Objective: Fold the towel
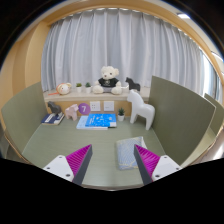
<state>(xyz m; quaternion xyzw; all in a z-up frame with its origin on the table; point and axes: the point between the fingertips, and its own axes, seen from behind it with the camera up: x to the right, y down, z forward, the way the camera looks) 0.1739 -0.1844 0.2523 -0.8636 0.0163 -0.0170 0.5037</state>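
With the gripper [114, 160] spread wide and empty above the pale grey folded cloth towel [128, 152] at the olive-green tabletop's [60, 148] near edge, one finger could snag only the top layer, bunching it.

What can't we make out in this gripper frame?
- Folded pale grey towel, gripper view: near edge hidden between the open gripper fingers; fold state unclear.
- Blue flat book: cover print too small.
- Small items on the wooden shelf beside the white teddy bear: too small to identify.
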